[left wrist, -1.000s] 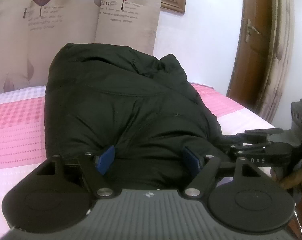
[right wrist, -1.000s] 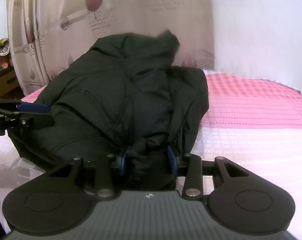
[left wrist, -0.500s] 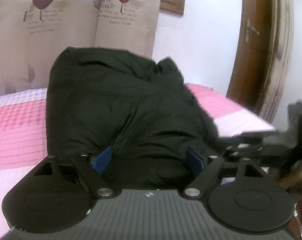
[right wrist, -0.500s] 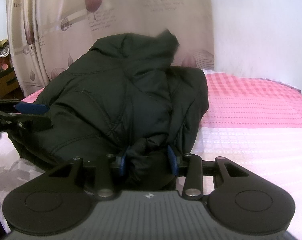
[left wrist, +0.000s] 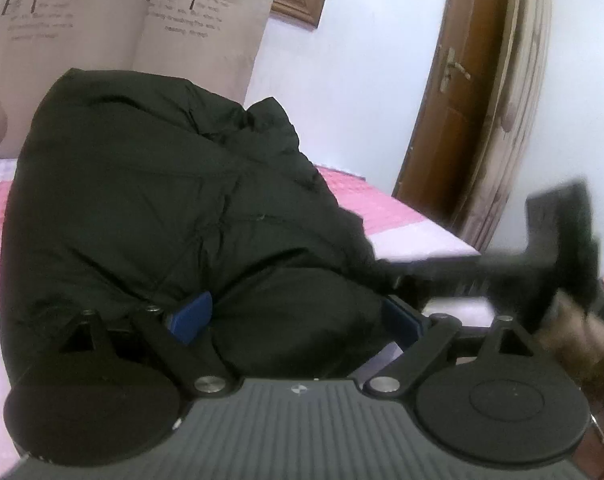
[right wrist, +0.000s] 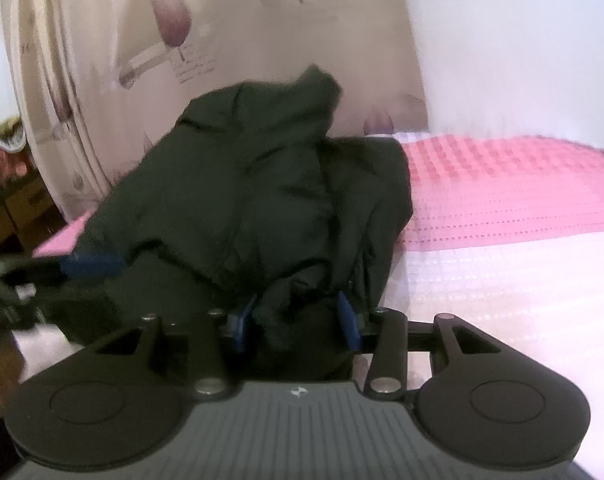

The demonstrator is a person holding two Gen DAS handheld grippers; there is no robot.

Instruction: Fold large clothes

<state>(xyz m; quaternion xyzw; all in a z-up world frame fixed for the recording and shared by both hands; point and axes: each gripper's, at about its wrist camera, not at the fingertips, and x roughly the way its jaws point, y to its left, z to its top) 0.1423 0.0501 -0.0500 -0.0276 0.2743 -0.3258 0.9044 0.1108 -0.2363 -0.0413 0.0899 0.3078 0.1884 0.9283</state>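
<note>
A bulky black padded jacket [left wrist: 161, 216] lies bunched on the bed [left wrist: 366, 208]; it also shows in the right wrist view [right wrist: 253, 184]. My left gripper [left wrist: 297, 316] has its blue pads spread wide around the jacket's near edge, which fills the gap. My right gripper [right wrist: 293, 316] has its blue pads pressed on a thick fold of the jacket's near edge. The right gripper shows blurred at the right of the left wrist view [left wrist: 502, 264]. The left gripper's blue finger shows at the left of the right wrist view [right wrist: 89, 264].
The bed has a pink and white checked cover [right wrist: 502, 200]. Beige leaf-print curtains [left wrist: 101, 20] hang behind it. A brown wooden door [left wrist: 454, 92] stands at the right. Low wooden furniture [right wrist: 9, 200] sits at the far left of the right wrist view.
Both grippers have lifted and shifted with the jacket's near edge; the jacket looks more bunched and both views are blurred by motion. The right gripper has risen in the left wrist view.
</note>
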